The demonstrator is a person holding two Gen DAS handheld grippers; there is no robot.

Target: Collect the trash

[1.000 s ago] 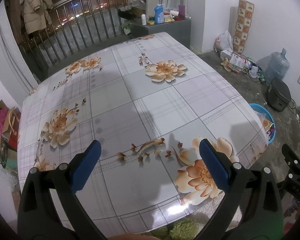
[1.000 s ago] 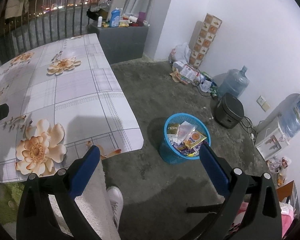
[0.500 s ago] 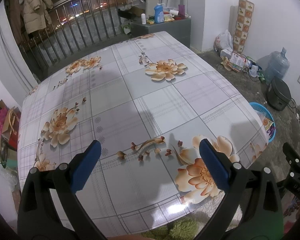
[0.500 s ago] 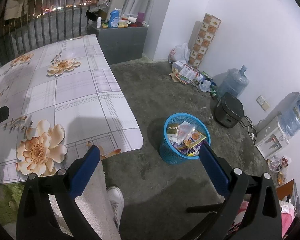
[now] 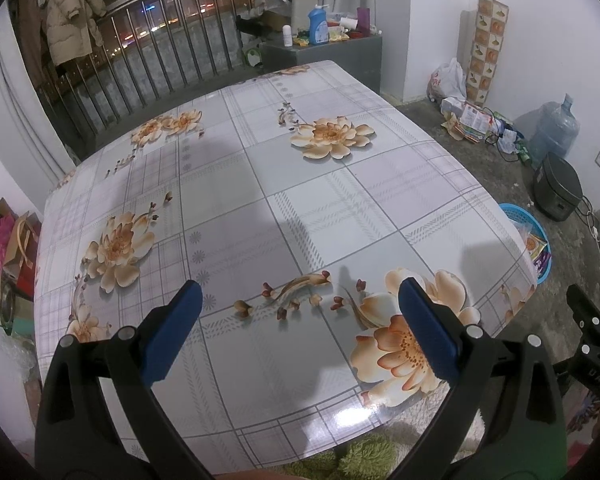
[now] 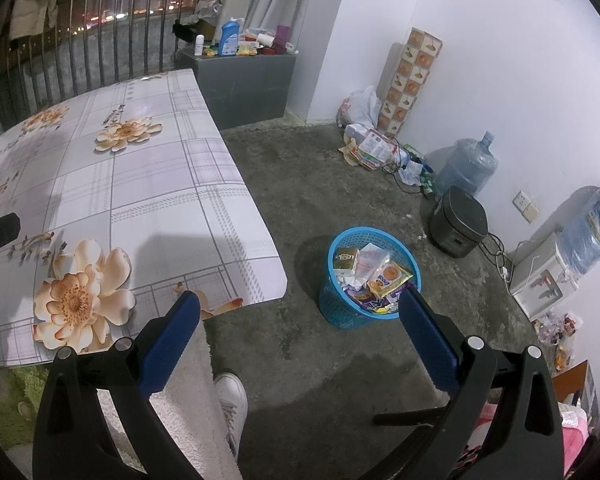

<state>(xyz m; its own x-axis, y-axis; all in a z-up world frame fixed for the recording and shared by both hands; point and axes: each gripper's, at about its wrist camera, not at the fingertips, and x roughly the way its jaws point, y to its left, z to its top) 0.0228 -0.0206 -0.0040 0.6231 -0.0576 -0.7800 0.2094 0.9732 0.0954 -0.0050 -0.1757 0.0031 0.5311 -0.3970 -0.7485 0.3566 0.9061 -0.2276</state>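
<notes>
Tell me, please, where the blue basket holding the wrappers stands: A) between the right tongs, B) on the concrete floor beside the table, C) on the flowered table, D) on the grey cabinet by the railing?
B: the blue basket sits on the bare floor, off the table's corner.

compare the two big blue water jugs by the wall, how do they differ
The floor jug stands upright on the concrete, neck and cap up; the dispenser jug sits tilted atop the white water dispenser, well off the floor. The floor jug looks plain, the dispenser jug carries a printed label. Both are translucent blue and stand along the white wall.
</notes>
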